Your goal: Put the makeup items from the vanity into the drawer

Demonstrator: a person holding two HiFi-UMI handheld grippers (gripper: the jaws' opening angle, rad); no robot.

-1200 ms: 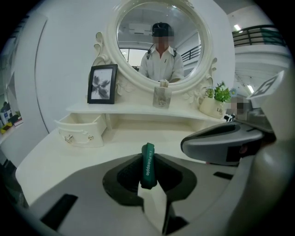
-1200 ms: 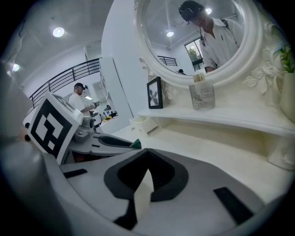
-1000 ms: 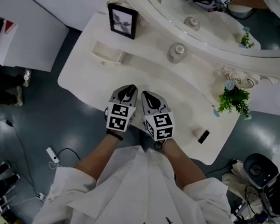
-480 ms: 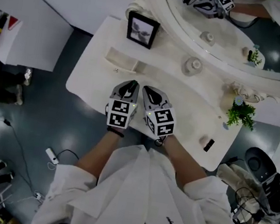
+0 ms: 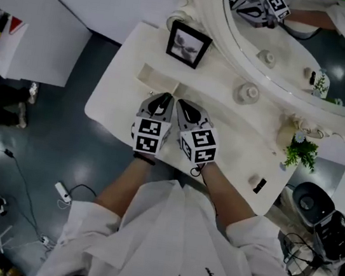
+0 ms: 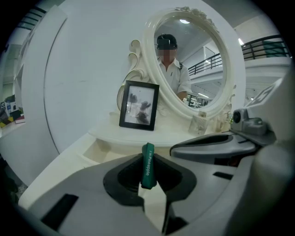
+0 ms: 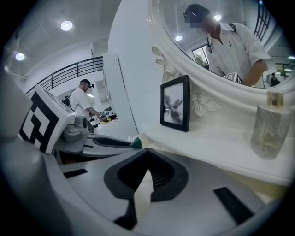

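Holding: my left gripper (image 6: pixel 147 157) is clamped on a slim green tube (image 6: pixel 147 167). The pads pinch its lower part and its top stands clear of the jaw tips.
Right gripper (image 7: pixel 146 154): jaws together with nothing between them, riding just beside the left one at its 3 o'clock.
Tube's place: in the air over the white vanity (image 5: pixel 118 91), near its front edge and not yet stowed.
Drawer: a shallow open recess (image 5: pixel 151 75) in the vanity top, near the grippers at their 11 o'clock. I take this for the drawer.
Risk, slipping: the tube looks thin and smooth, so a jolt or tilt could make it pivot out of the pads and drop.
Risk, overshoot: the picture frame (image 5: pixel 188 44) stands at 12 o'clock just past the recess, and reaching too far could topple it.
Risk, bounce: letting go too high could send the tube skipping out of the shallow recess.
Left out: a small dark item (image 5: pixel 260 185) lies well apart at 4 o'clock. I cannot tell what it is.
Tube's look: dark green, stick-shaped and upright, with white lettering along its length.
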